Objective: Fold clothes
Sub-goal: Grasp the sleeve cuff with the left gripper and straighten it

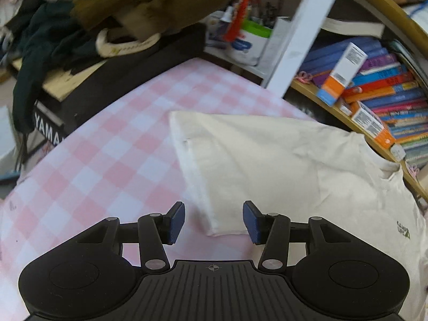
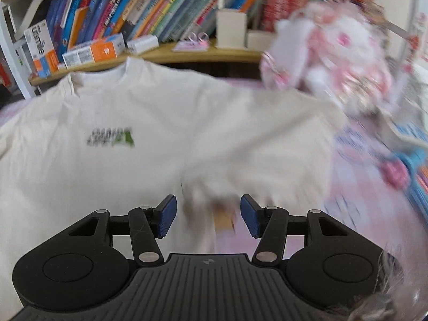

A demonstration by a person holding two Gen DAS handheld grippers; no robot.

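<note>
A cream T-shirt (image 1: 289,160) with a small green chest print lies flat on a pink-and-white checked sheet (image 1: 107,147). Its left sleeve stretches toward my left gripper (image 1: 214,222), which hovers open just over the sleeve's hem with nothing between the blue pads. In the right wrist view the same T-shirt (image 2: 149,139) fills the middle, collar toward the shelf, image blurred by motion. My right gripper (image 2: 208,215) is open above the shirt's right sleeve edge, where a small tan tag shows.
A curved wooden shelf of books and boxes (image 1: 379,99) runs behind the shirt. A heap of dark clothes (image 1: 88,21) sits on a black keyboard case at the far left. A pink-and-white plush toy (image 2: 334,61) lies at the right.
</note>
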